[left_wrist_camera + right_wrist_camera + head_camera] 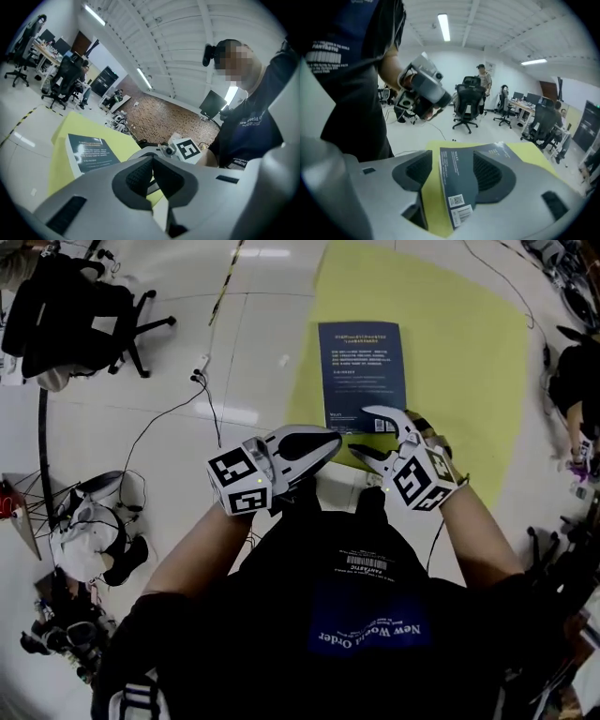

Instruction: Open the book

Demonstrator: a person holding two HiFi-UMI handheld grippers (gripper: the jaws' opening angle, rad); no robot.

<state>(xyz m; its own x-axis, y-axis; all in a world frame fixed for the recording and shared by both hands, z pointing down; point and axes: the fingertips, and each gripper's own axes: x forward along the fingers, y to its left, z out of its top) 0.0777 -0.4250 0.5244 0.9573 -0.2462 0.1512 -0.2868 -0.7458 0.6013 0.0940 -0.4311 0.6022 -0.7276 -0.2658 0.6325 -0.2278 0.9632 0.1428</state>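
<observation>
In the right gripper view, the right gripper is seen with its jaws spread wide, and nothing is clamped by them. The near corner of the book, with its barcode labels, is seen between the two pads, but neither pad is pressed on it, and whether it is touched cannot be told. The book is closed and lies flat, its dark blue cover with pale print facing up, on a yellow mat spread on the pale floor. In the head view, the right gripper is held over the book's near right corner. The left gripper is held just beside it, at the near edge of the mat and short of the book, with its jaws brought together and nothing between them. A black office chair is seen well apart from the mat at the far left, and dark cables are trailed across the floor between the chair and the person.
</observation>
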